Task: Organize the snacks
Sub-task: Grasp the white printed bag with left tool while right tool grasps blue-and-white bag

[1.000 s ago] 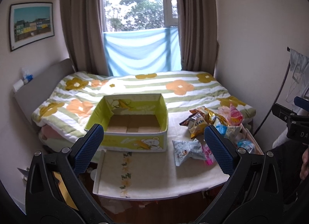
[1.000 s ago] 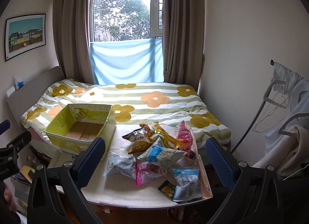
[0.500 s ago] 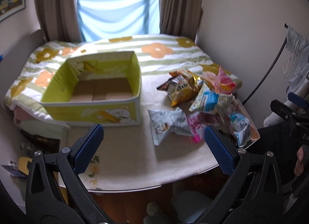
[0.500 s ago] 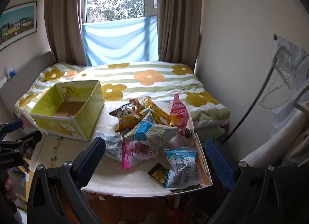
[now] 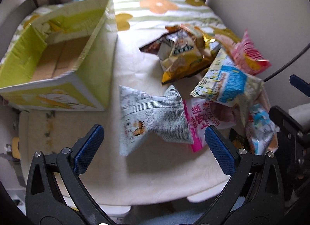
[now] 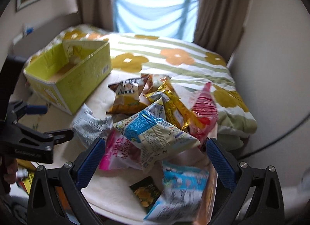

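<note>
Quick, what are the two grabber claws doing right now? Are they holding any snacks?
Left gripper: open, holding nothing, over the grey-white snack bag.
Right gripper: open, holding nothing, over the blue-and-cream snack bag.

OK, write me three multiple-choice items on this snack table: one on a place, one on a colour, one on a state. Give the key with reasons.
1. Where does the yellow-green box stand relative to the snack pile?
A. Right of it
B. Left of it
C. On top of it

2. What colour is the bag lying just right of the grey-white printed bag?
A. Pink
B. Black
C. Green

3. What state is the left gripper in?
A. Shut on a bag
B. Open, holding nothing
C. Shut on the box

Key:
1 B, since both views show the box on the left of the table and the bags on the right.
2 A, since its bright pink edge shows beside the grey-white bag.
3 B, since its blue fingers stand wide apart over the bag with nothing between them.
</note>
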### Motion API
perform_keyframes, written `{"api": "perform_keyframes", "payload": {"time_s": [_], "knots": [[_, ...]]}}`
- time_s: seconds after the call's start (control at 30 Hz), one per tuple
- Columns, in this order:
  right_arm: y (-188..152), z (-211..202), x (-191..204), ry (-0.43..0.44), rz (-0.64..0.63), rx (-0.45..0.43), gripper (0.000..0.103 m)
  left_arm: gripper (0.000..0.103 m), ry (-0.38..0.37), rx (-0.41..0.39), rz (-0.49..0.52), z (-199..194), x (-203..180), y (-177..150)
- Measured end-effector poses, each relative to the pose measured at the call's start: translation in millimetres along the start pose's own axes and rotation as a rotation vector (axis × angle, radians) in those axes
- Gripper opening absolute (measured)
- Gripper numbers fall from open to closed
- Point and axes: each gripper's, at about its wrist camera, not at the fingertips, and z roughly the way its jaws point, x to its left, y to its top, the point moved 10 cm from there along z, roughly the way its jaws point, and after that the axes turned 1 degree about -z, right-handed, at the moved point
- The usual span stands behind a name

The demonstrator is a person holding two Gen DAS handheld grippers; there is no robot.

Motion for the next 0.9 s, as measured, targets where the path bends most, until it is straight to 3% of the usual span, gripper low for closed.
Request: {"api": "perform_keyframes", "payload": {"time_s": [0.17, 0.4, 0.83, 0.9], "knots": [[0.4, 33.6, 1.3, 0.043, -0.120, 0.040, 0.103, 0.103, 0.049, 0.075, -0.028, 37.1, -3.1, 0.2], [-0.4, 69.4, 5.2, 0.123, -0.192, 0.094, 0.103, 0.103, 0.130, 0.158, -0.072, 77.4, 1.4, -2.7], [-4.6, 109.4, 14.5, 0.221, -0.232, 0.159, 0.103, 0.103, 0.198, 0.175, -0.048, 93.1, 0.0, 2.8], [-2.7, 114.3, 16.4, 0.227, -0.240, 0.163, 0.103, 0.094, 0.206, 0.197, -0.040, 99.2, 1.5, 2.2]]}}
